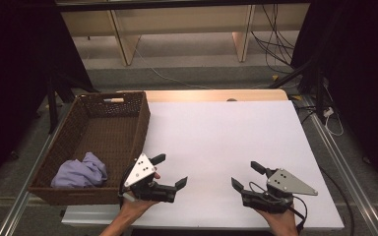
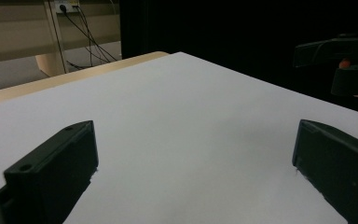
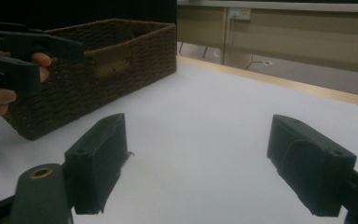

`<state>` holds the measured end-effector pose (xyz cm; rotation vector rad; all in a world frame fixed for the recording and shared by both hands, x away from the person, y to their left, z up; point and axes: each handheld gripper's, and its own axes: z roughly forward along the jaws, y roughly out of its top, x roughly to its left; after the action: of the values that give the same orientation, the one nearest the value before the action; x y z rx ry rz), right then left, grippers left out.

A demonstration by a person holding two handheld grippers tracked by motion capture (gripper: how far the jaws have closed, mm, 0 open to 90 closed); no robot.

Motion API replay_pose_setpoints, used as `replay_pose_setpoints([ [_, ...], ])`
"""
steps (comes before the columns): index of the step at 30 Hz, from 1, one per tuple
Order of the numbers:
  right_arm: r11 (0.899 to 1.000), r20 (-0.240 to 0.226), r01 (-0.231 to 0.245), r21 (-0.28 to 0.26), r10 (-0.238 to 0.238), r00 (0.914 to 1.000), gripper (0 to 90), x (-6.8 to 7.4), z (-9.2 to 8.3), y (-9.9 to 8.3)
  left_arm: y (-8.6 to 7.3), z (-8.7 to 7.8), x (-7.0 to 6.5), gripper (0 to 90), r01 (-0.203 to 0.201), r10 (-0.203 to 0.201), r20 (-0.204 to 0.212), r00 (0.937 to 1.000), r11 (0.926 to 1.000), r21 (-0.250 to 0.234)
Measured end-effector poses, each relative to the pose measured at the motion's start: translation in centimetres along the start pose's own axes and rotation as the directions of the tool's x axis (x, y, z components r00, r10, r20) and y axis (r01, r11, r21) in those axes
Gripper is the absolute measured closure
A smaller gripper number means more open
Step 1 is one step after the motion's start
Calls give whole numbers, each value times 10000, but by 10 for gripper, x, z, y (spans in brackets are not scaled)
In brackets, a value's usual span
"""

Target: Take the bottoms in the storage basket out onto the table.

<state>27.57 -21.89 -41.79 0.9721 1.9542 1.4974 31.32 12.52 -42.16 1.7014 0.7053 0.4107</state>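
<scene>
A brown wicker basket [image 1: 140, 123] stands on the left of the white table [image 1: 226, 132], and a crumpled lavender cloth [image 1: 80, 173] lies in its near corner. My left gripper [image 1: 170, 171] hovers low just right of the basket's near end, open, nothing between its jaws [image 2: 191, 158]. My right gripper [image 1: 246, 176] sits near the front edge at the right, also open and empty [image 3: 198, 158]. In the right gripper view the basket [image 3: 98, 70] is at the left, with the left gripper [image 3: 18, 56] and a hand in front of it.
A small pale stick-like object [image 1: 113, 100] rests at the basket's far rim. A wooden strip [image 1: 216, 95] edges the table's far side. Beyond it are desk legs [image 1: 241, 46] and floor cables [image 1: 270, 44]. Dark curtains flank both sides.
</scene>
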Motion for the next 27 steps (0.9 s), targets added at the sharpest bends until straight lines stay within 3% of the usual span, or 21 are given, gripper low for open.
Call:
replay_pose_setpoints([
  [16, 10000, -28, 21, -36, -21, 10000, 211, 0, -1, 1, 4, 1, 2, 0, 202, -200, 142, 9997, 9997, -132],
  [27, 10000, 24, 26, -7, -26, 10000, 212, -1, -2, 1, 13, -4, 11, 0, 406, -404, 93, 9991, 9990, -207],
])
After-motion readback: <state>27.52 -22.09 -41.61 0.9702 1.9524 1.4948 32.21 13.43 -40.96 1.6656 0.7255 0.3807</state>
